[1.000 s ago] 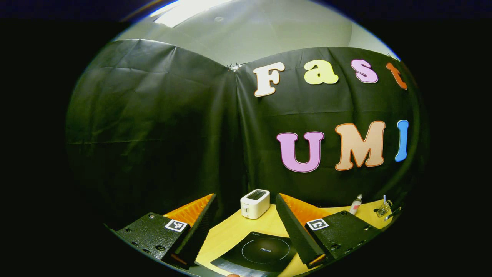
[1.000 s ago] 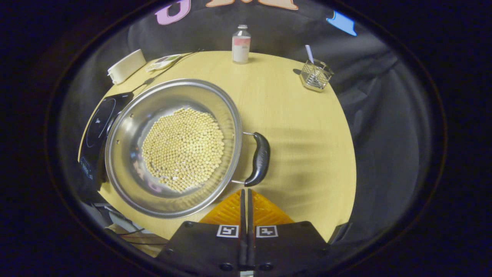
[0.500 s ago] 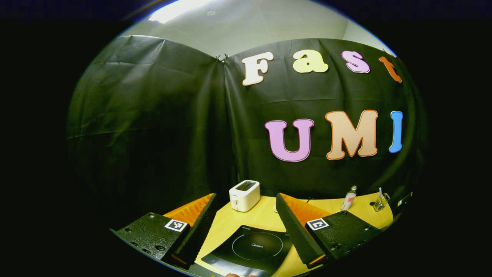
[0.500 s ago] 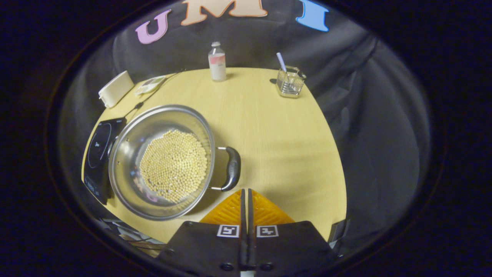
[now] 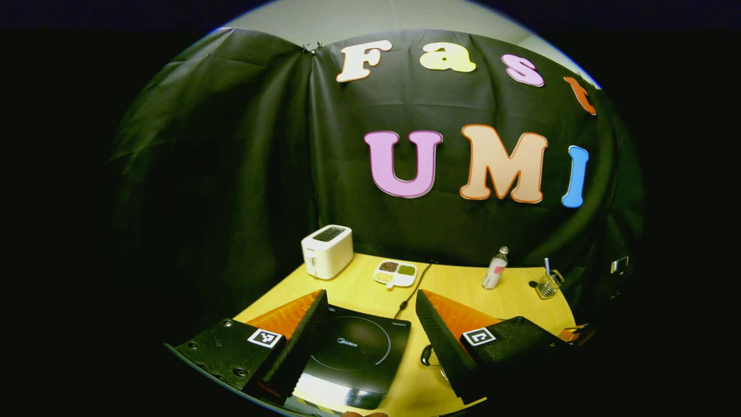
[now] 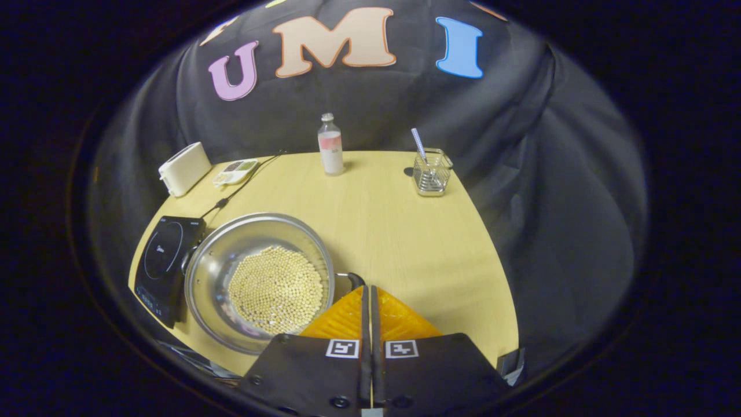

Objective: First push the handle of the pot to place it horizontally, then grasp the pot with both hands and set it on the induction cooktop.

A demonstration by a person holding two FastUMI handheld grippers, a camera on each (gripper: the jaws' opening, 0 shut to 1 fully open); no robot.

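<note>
With the induction cooktop (image 6: 167,259) bare ahead-left of the right gripper (image 6: 370,298), whose fingers are pressed together on nothing, and the bean-filled pot (image 6: 260,281) beside it awaiting its two-handed lift, the left gripper (image 5: 370,324) hangs spread and empty, the pot's near handle (image 6: 350,279) largely hidden.

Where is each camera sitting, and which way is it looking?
Left gripper view: rides on the left gripper, low over the table, facing the induction cooktop and toaster; its open fingers show.
Right gripper view: rides on the right gripper, higher up, looking down at the pot of beans; its shut fingers show.
Both share: cooktop, toaster, bottle, glass holder.
</note>
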